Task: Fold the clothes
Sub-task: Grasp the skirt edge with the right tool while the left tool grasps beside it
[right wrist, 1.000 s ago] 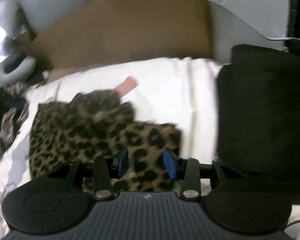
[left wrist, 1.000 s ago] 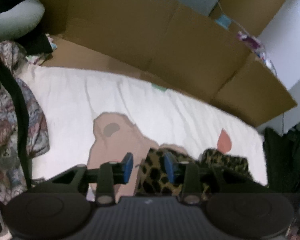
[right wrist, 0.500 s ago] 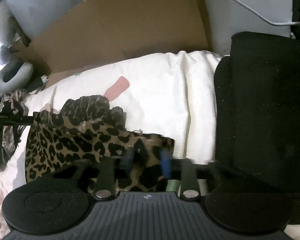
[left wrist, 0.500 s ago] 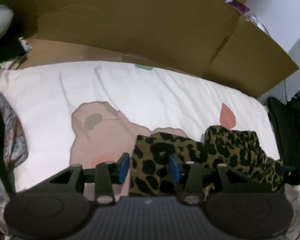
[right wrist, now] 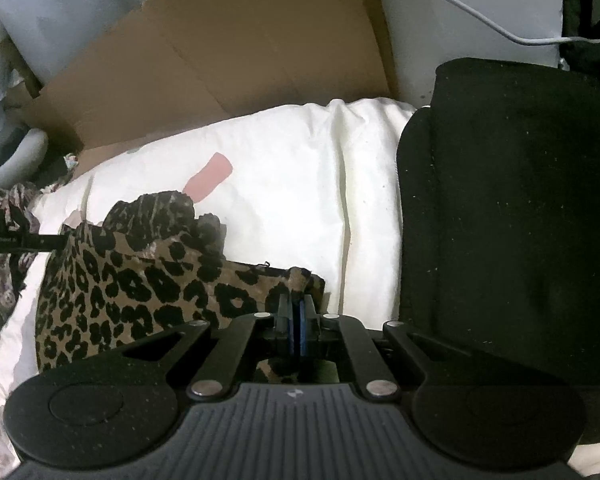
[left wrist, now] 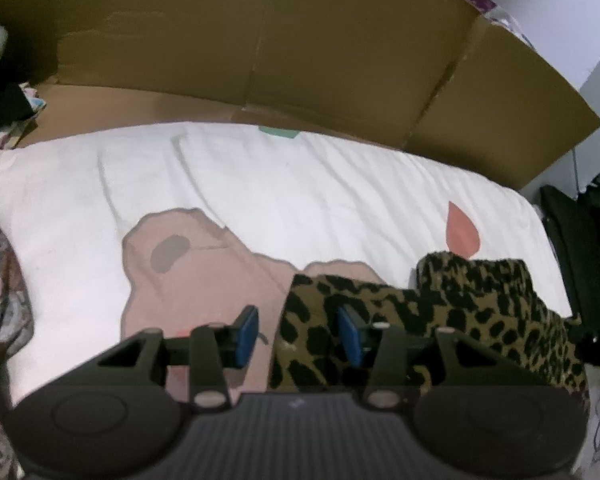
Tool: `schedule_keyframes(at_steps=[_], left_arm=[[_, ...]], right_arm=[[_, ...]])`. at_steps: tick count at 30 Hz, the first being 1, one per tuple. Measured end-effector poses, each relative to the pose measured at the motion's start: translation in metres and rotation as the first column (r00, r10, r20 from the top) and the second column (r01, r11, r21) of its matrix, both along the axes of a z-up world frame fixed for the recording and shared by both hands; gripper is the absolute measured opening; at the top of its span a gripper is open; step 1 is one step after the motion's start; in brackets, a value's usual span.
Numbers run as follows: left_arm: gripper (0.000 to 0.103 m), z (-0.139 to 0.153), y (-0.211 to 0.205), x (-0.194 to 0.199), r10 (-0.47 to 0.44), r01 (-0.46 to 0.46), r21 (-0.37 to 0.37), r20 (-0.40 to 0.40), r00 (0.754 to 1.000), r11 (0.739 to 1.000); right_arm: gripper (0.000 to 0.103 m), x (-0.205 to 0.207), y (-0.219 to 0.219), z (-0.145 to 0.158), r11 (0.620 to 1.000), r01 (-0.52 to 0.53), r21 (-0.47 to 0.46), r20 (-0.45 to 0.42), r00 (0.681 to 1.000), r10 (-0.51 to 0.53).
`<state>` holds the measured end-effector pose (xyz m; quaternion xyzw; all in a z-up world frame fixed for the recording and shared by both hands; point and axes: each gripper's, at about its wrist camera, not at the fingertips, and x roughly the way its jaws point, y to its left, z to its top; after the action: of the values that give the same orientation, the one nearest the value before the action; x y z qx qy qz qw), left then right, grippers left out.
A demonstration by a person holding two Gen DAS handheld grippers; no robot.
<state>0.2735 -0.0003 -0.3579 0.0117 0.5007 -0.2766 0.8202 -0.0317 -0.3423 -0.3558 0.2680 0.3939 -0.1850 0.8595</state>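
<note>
The leopard-print garment (right wrist: pixel 132 280) lies bunched at the bed's (left wrist: pixel 300 200) near edge. Only the right wrist view shows the right gripper (right wrist: pixel 299 320) pinched tight on its corner beside a black cushion (right wrist: pixel 512 208). The left gripper (left wrist: pixel 298 338) is closing, half-spread, straddling the garment's opposite edge without pressing it.

You're in a home bedroom; a bed (left wrist: pixel 300 184) with a white cartoon-print sheet fills the view; flattened cardboard (left wrist: pixel 260 40) lines the wall behind it; loose clothes (right wrist: pixel 512 208) lie piled at its edges.
</note>
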Motion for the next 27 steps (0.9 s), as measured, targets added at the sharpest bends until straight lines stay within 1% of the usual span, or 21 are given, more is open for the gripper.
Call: schedule_keyframes(at_steps=[1,2,3,6,9,13,15,17,21,22,23,24,25,26,27], left_arm=[[0.037,-0.002,-0.001,0.002,-0.004,0.004,-0.005,-0.004,1.0,1.0],[0.019,-0.003,-0.002,0.003,-0.01,0.01,-0.011,-0.008,1.0,1.0],[0.007,-0.002,-0.004,0.003,-0.016,0.016,-0.017,-0.002,1.0,1.0],[0.004,0.005,-0.006,0.004,-0.026,0.028,-0.042,0.032,0.999,0.999],[0.004,0.016,-0.002,0.004,-0.006,0.011,-0.073,0.068,0.998,0.997],[0.004,0.023,0.004,0.007,0.025,-0.016,-0.128,0.069,0.997,0.992],[0.003,0.021,0.0,0.008,0.018,-0.009,-0.118,0.068,0.998,0.993],[0.004,0.015,-0.007,0.009,-0.005,0.01,-0.089,0.057,0.998,0.996],[0.005,-0.002,-0.023,0.007,-0.057,0.057,-0.002,0.048,0.997,0.998],[0.006,-0.005,-0.026,0.006,-0.062,0.062,0.015,0.047,0.997,0.998],[0.011,-0.008,-0.028,0.005,-0.066,0.065,0.035,0.051,0.997,0.997],[0.02,-0.009,-0.03,0.003,-0.071,0.068,0.052,0.057,0.996,0.996],[0.027,-0.009,-0.031,0.001,-0.075,0.071,0.066,0.065,0.995,0.995],[0.039,-0.01,-0.032,-0.001,-0.079,0.074,0.081,0.072,0.994,0.994],[0.042,-0.011,-0.033,-0.003,-0.089,0.082,0.094,0.077,0.993,0.992]], right_arm=[[0.001,0.0,0.0,0.0,1.0,0.001,-0.001,-0.001,1.0,-0.001],[0.001,0.0,0.0,0.0,1.0,0.002,-0.002,-0.002,1.0,-0.002],[0.001,0.0,0.0,0.001,1.0,0.004,-0.003,-0.003,1.0,-0.004],[0.001,-0.002,0.0,0.003,1.0,0.009,-0.003,0.0,1.0,-0.009],[0.001,-0.005,-0.001,0.007,1.0,0.026,0.002,0.012,1.0,-0.026],[0.001,-0.01,-0.003,0.012,0.999,0.05,0.009,0.028,0.998,-0.05],[0.001,-0.009,-0.003,0.013,0.999,0.053,0.006,0.025,0.998,-0.054],[0.001,-0.007,-0.003,0.01,0.999,0.051,0.007,0.016,0.999,-0.051],[0.002,0.0,-0.001,0.004,0.999,0.043,0.005,-0.003,0.999,-0.043],[0.004,0.001,-0.001,0.004,0.999,0.043,0.009,0.0,0.999,-0.043],[0.005,0.002,-0.001,0.003,0.999,0.044,0.013,0.004,0.999,-0.044],[0.014,0.003,-0.001,0.002,0.999,0.042,0.012,0.003,0.999,-0.042],[0.025,0.004,0.0,0.001,0.999,0.04,0.009,-0.001,0.999,-0.04],[0.031,0.005,0.0,0.0,0.999,0.038,0.006,-0.005,0.999,-0.038],[0.041,0.007,0.001,-0.001,0.999,0.032,0.003,-0.009,0.999,-0.032]])
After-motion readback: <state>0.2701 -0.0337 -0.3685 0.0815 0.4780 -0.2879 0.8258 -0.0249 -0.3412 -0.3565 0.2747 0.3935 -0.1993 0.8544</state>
